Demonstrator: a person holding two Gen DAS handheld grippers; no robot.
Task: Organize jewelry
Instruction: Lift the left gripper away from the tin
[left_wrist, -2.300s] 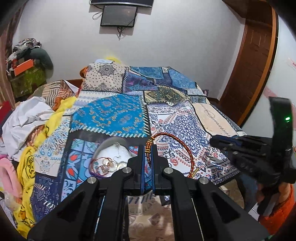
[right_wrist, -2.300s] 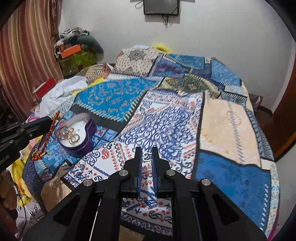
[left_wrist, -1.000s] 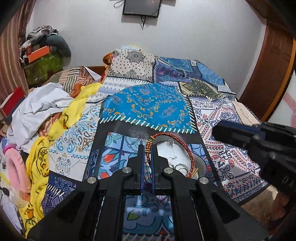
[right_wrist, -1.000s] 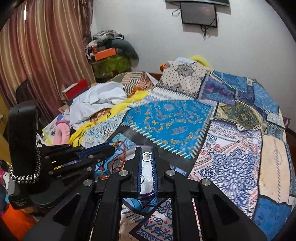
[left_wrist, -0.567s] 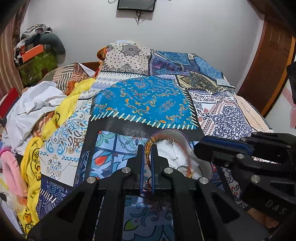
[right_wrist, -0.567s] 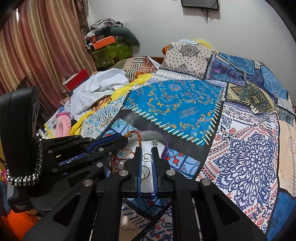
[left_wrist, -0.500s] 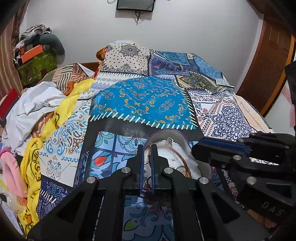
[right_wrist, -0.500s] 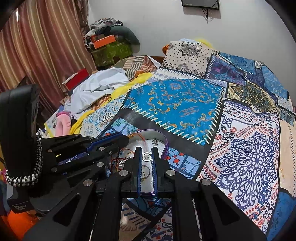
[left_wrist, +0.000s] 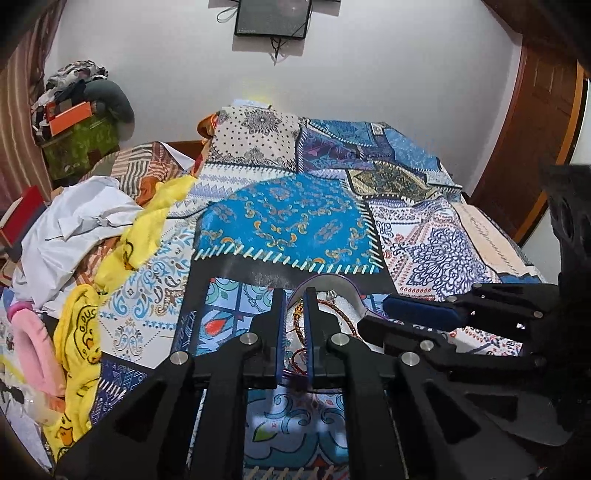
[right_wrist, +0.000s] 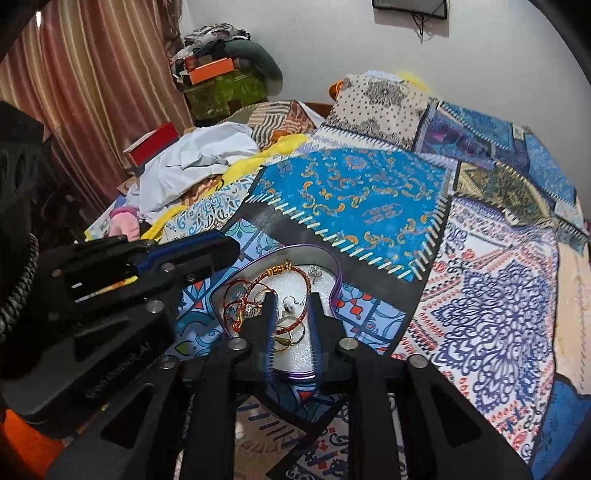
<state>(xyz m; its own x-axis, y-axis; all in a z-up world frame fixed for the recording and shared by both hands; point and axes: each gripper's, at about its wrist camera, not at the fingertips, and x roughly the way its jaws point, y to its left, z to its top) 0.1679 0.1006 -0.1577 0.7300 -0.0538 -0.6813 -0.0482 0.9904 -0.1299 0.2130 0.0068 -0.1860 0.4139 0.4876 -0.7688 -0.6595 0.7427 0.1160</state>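
A heart-shaped purple box (right_wrist: 335, 275) with a white lining lies on the patchwork bedspread (right_wrist: 362, 192). In it lie a red cord bracelet (right_wrist: 307, 282) with a gold clasp, several gold rings (right_wrist: 291, 332) and a small silver ring (right_wrist: 289, 304). My right gripper (right_wrist: 291, 297) hangs just over the box. Its jaws are opening and nothing is pressed between them. My left gripper (left_wrist: 294, 295) is at the box's near-left edge (left_wrist: 332, 283). Its jaws are opening a little, and the bracelet (left_wrist: 341, 314) lies free beyond them. From the left wrist, the right gripper (left_wrist: 375, 315) covers the box's right half.
White and yellow clothes (left_wrist: 85, 221) and a pink item (left_wrist: 33, 347) are heaped along the bed's left side. A red box (right_wrist: 153, 142) and a striped curtain (right_wrist: 92, 74) lie beyond them. A wooden door (left_wrist: 535, 147) stands at the right.
The bracelet left my left gripper's fingers and now lies in the box. My right gripper's jaws parted and the small ring it held is no longer between them.
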